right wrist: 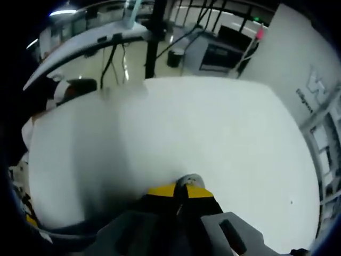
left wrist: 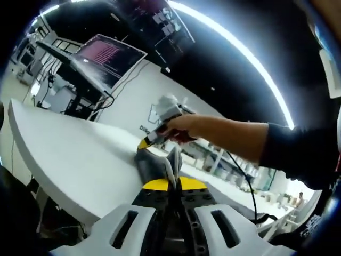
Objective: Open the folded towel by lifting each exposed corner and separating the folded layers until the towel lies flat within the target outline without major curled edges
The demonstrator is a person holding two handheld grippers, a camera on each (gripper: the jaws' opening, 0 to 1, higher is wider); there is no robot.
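In the left gripper view the left gripper point(left wrist: 169, 184) rises from the bottom with its yellow-tipped jaws pressed together on a grey fold of the towel point(left wrist: 154, 162), which bunches up just beyond the tips and stands a little off the white table point(left wrist: 69, 154); the cloth runs from there toward the right gripper point(left wrist: 151, 137), which comes in from the right side of this view, held in a person's hand point(left wrist: 181, 128) with a dark sleeve point(left wrist: 298, 152) behind it; its yellow tip touches the far end of the same bunched cloth, and it seems to pinch it, though the tip is small and blurred here; a cable point(left wrist: 240, 173) hangs down from under the forearm; behind the table a laptop point(left wrist: 106, 58) with a pinkish screen sits on a stand, and a white wall point(left wrist: 133, 101) carries some dark lettering too small to read. In the right gripper view the right gripper point(right wrist: 181, 194) shows its yellow jaw ends drawn close together with a small grey bit of towel point(right wrist: 189, 181) between and just above them; the table point(right wrist: 224, 138) spreads wide and pale ahead, and a faint grey smear across its left half is probably more of the cloth caught in motion blur; beyond the far edge lie a pale floor point(right wrist: 133, 58), dark stand legs point(right wrist: 152, 42) and some boxy equipment point(right wrist: 224, 53).
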